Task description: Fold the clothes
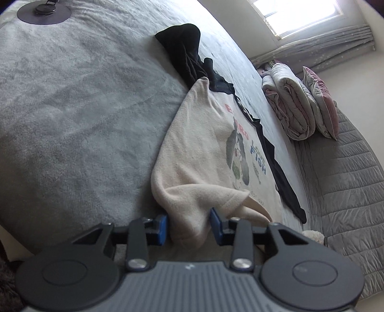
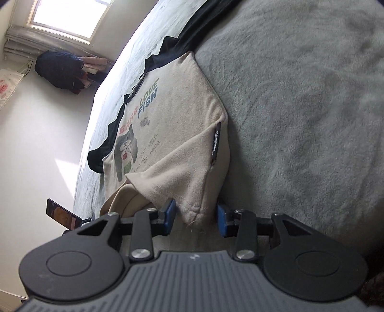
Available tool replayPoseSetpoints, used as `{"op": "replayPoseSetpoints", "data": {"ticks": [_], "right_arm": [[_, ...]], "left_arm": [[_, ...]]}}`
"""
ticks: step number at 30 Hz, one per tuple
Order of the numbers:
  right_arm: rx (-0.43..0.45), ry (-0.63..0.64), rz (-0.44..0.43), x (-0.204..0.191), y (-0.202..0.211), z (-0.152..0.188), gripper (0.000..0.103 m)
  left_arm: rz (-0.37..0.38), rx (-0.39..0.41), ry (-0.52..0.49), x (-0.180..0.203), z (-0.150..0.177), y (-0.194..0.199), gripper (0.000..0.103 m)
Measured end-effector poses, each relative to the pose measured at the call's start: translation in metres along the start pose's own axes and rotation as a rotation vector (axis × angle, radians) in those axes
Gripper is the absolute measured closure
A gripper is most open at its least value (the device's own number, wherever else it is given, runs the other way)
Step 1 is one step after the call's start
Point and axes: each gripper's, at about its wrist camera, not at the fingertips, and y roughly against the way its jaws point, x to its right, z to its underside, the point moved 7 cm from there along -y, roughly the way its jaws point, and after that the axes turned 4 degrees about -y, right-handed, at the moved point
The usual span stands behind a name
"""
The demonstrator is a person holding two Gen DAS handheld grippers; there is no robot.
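- Lying flat on the grey fleece blanket (image 1: 72, 108): cream sweatshirt (image 1: 204, 148) with black sleeves and a "LOVE FISH" print (image 2: 148, 96).
- Left gripper (image 1: 188, 226): jaws narrowed around a bunched hem corner; blue pads look pressed on the cloth.
- Right gripper (image 2: 195, 217): hem corner between the pads, gaps visible at both sides, no grip.
- Folded quilt (image 1: 290, 105) at 2 o'clock in the left view.

The right gripper (image 2: 195, 217) fills the bottom of the frame, its blue pads (image 2: 170, 213) flanking a hem corner of the cream sweatshirt (image 2: 172, 124); contact is unclear. The garment, black-sleeved with a bear print, lies mid-frame on the grey blanket (image 2: 300, 108). A window (image 2: 69, 16) glows upper left.
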Motion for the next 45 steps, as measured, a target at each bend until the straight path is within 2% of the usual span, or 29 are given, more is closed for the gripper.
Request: {"op": "replayPoseSetpoints", "data": {"ticks": [1,2,7,12,19,24,28,31,34,36,37,38,41,45], "right_arm": [[-0.005,0.016,0.001,-0.003,0.001,0.000,0.076],[-0.010,0.033,0.002,-0.006,0.002,0.001,0.089],[0.006,0.117,0.002,-0.020,0.028,-0.003,0.091],[0.038,0.172,0.025,-0.027,0.058,-0.013,0.091],[0.054,0.206,0.115,-0.023,0.063,-0.020,0.092],[0.004,0.244,0.215,-0.012,0.050,-0.018,0.092],[-0.038,0.268,0.296,-0.001,0.037,-0.017,0.091],[-0.031,0.334,0.354,-0.004,0.033,-0.014,0.084],[-0.009,0.417,0.369,-0.013,0.036,-0.011,0.083],[0.016,0.477,0.375,-0.020,0.042,-0.008,0.079],[0.030,0.508,0.379,-0.023,0.044,-0.007,0.077],[0.039,0.535,0.372,-0.027,0.046,-0.004,0.073],[0.049,0.615,0.328,-0.040,0.047,0.004,0.072],[0.009,0.738,0.259,-0.063,0.035,0.024,0.072]], "left_arm": [[0.006,-0.004,0.001,0.000,0.000,0.000,0.089],[0.021,-0.015,-0.004,0.002,0.000,0.004,0.092],[0.093,-0.065,-0.024,0.011,-0.001,0.028,0.095],[0.103,-0.093,-0.031,0.012,-0.010,0.055,0.097],[-0.018,-0.114,-0.085,0.002,-0.012,0.063,0.098],[-0.133,-0.170,-0.180,-0.004,-0.004,0.050,0.097],[-0.264,-0.170,-0.328,-0.007,0.003,0.034,0.097],[-0.303,-0.158,-0.417,0.000,0.006,0.031,0.095],[-0.323,-0.129,-0.483,0.007,0.003,0.039,0.088],[-0.344,-0.085,-0.536,0.012,0.001,0.048,0.073],[-0.350,-0.059,-0.561,0.016,0.000,0.052,0.070],[-0.350,-0.037,-0.583,0.021,0.000,0.055,0.070],[-0.306,-0.006,-0.636,0.040,0.003,0.059,0.070],[-0.186,-0.023,-0.753,0.074,0.025,0.048,0.071]]}}
